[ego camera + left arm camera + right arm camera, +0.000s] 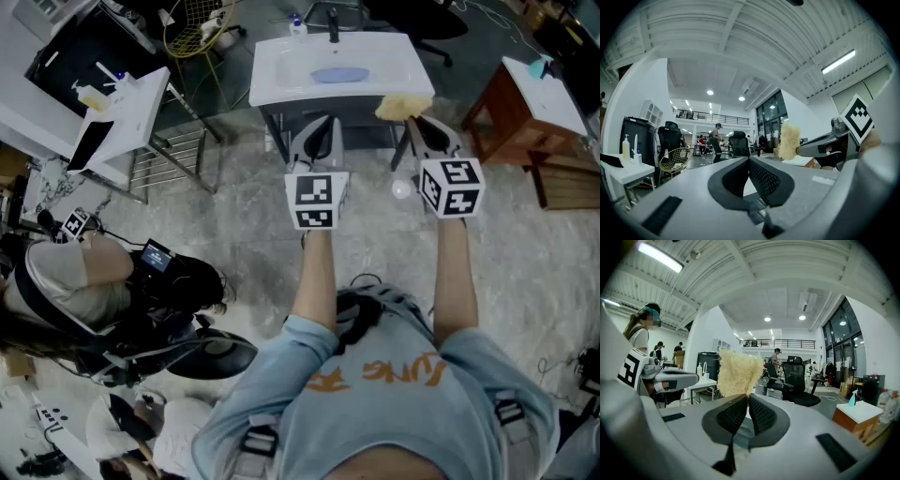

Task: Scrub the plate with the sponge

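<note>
Fingers (761, 416) of your R gripper (747, 397) are clamping 1 sponge (736, 373), base hidden; L gripper (749, 160) fingers are meeting, empty. 1 plate (339, 74) is lying in sink (272, 86).

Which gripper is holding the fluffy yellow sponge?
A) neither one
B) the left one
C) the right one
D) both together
C: its own view shows the right gripper clamped on the sponge, which sticks up past its tips, while the left gripper is shut with nothing in it.
</note>
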`<state>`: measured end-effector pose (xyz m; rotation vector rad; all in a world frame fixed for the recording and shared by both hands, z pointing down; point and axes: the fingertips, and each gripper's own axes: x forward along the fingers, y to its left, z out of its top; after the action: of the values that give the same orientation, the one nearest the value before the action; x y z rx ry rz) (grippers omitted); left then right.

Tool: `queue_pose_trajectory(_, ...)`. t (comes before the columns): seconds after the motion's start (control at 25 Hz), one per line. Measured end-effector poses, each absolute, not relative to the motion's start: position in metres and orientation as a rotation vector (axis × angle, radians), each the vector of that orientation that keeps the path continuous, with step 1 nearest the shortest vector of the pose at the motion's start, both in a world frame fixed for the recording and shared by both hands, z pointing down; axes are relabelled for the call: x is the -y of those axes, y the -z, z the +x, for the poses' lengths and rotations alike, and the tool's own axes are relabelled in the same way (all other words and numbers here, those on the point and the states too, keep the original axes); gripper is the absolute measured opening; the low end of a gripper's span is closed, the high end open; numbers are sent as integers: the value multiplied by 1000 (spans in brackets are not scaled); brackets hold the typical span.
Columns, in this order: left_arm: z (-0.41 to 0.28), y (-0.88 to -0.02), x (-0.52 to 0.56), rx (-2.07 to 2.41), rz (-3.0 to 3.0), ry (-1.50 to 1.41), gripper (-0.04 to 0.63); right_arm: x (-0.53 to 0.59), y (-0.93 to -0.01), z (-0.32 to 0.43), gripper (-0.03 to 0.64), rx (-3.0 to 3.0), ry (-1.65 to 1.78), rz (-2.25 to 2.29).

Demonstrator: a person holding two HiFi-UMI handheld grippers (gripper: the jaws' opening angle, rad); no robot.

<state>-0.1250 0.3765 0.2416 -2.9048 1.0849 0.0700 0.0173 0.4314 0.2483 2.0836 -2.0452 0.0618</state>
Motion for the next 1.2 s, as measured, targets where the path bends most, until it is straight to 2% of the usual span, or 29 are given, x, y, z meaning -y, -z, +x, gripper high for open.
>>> queue_pose_trajectory(0.52,-168,-268,-338,-1182,-2940,-97,-7,-403,-260,-13,20,2009,-32,2092)
queue_pose_trajectory(0.68,-156,-249,-341,-1095,-2991,-282,-8,-405,-260,1,20,1975,-61,2109)
queue_pose_trajectory(0.84,-134,-247,-342,-1013,-2993,-257,-8,-409,-256,25,20,1940,-67,2168)
queue_pose_trajectory(0.96,-126,-242,-336,-994,-2996,-346,-8,-406,-255,39,20,1939,-59,2174)
queue_pose_trajectory(1.2,-117,-231,-299,-1032,-2930,-354,-6,-362,-251,55,20,2018,-38,2158)
